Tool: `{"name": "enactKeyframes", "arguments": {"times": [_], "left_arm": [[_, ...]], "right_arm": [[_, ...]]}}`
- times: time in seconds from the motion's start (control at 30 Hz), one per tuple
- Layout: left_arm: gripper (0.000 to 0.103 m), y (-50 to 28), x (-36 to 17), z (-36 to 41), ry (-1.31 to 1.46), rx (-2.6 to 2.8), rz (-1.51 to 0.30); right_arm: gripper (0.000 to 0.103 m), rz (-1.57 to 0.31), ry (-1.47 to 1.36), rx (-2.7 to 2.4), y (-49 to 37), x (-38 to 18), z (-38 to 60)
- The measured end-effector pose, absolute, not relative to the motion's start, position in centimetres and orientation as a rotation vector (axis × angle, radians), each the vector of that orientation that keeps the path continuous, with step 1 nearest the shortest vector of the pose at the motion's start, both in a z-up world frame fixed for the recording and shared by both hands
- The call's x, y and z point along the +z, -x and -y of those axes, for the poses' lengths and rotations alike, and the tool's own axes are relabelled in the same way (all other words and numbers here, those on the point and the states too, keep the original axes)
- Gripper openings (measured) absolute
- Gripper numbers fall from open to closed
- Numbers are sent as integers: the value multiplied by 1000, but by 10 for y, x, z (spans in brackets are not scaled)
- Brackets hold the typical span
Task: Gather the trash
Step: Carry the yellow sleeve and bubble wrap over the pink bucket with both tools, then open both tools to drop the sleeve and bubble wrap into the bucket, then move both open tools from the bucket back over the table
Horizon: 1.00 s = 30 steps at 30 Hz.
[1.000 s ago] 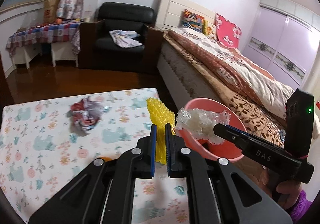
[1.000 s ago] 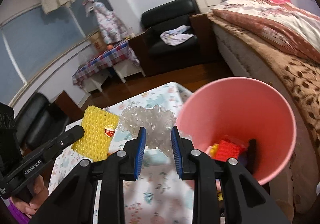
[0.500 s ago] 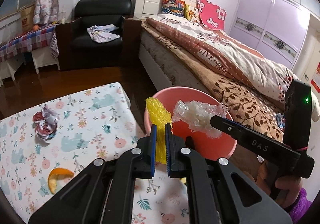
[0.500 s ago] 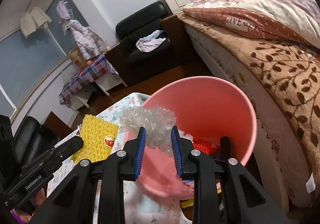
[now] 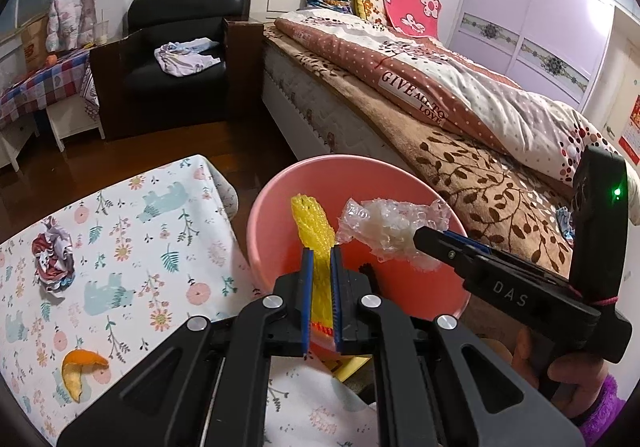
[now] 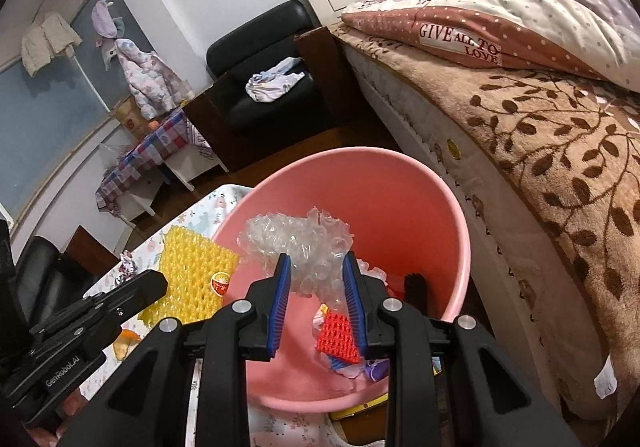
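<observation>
A round pink plastic bin [image 5: 256,231] stands on the wooden floor between a low table covered with a white floral-and-bear printed cloth [image 5: 132,247] and a wide bed with a brown leaf-patterned blanket [image 5: 480,175]. On the cloth lie a crumpled red-and-white wrapper [image 5: 52,259] and a curled orange peel [image 5: 82,367], well apart from each other. A black leather armchair [image 5: 180,47] with a bundle of pale clothing sits beyond the table, beside the bed's white headboard. Inside the bin, the right wrist view shows a red mesh piece [image 6: 338,337] among other scraps and a dark object at the wall.

The left gripper [image 5: 320,259] is clenched on a strip of yellow foam fruit netting [image 5: 314,227], which sticks up past its blue pads over the bin's near-left rim; a small round sticker shows on the netting in the right wrist view. The right gripper [image 6: 316,267] grasps a crumpled wad of clear bubble wrap [image 6: 298,247] between its 2 blue pads, hanging over the bin's open mouth. Both tools tilt downward toward the bin, side by side. A hand [image 5: 568,375] with a purple fuzzy cuff grips the right tool's handle, where a green light glows.
</observation>
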State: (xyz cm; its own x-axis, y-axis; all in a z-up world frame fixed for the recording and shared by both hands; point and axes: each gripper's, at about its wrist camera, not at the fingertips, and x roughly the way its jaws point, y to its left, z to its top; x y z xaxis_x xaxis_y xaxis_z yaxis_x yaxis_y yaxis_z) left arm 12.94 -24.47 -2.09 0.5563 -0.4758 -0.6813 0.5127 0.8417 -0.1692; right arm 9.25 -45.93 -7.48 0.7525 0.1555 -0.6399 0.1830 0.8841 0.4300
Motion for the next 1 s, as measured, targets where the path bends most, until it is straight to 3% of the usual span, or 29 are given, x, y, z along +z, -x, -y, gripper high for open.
{"name": "enactKeyframes", "arguments": {"times": [0.2,0.27,0.33,0.4,0.5,0.6,0.8,1.0], "left_arm": [[9,-135,-23,248,-38,-588,-804],[14,-135,-23,247,-36,-589,-803],[29,-134,-22,247,-32,-592,-797],[36,-132,-20,246,-26,-599,-789],[40,-131,-17,244,-17,-607,-784],[45,-129,-15,242,-14,-601,-779],[46,-124,-8,233,-2,-580,-767],[46,-114,-3,222,-1,-546,-754]], "right_arm": [[26,-723,-483,-37,-91,-76,458],[27,-719,-481,-43,-90,-75,457],[28,-717,-480,-47,-89,-74,456],[28,-715,-480,-56,-89,-74,457],[28,-710,-483,-62,-87,-72,457],[41,-699,-484,-64,-85,-69,457],[55,-684,-475,-53,-82,-62,454],[55,-661,-456,-24,-76,-53,444]]}}
